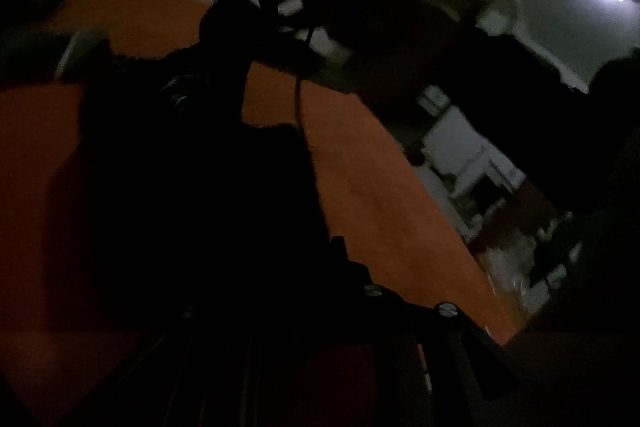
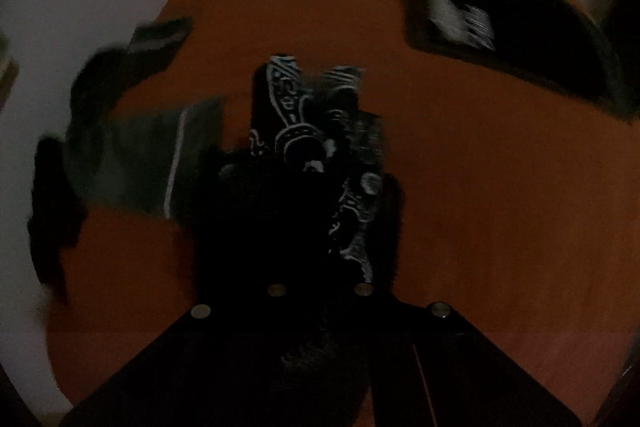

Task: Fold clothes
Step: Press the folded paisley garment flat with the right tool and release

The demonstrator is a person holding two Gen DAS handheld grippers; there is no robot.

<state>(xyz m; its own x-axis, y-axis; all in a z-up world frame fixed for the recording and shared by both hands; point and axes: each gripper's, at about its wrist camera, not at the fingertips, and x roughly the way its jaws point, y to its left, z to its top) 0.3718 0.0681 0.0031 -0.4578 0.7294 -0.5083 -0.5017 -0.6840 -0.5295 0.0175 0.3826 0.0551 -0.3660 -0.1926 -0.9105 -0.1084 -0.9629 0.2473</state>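
- Left wrist view: the left hand-held gripper (image 1: 224,163) is clenched on a black garment (image 1: 192,155), which hangs dark above the orange table (image 1: 380,211). Ahead, the right hand-held gripper (image 1: 296,27) is a blurred silhouette in a person's hand (image 1: 380,39).
- Right wrist view: the right hand-held gripper (image 2: 316,195) is clenched on the garment (image 2: 296,131), its white print showing, above the table (image 2: 480,187). Another dark garment (image 2: 500,23) lies far right, more clothes (image 2: 132,155) left.
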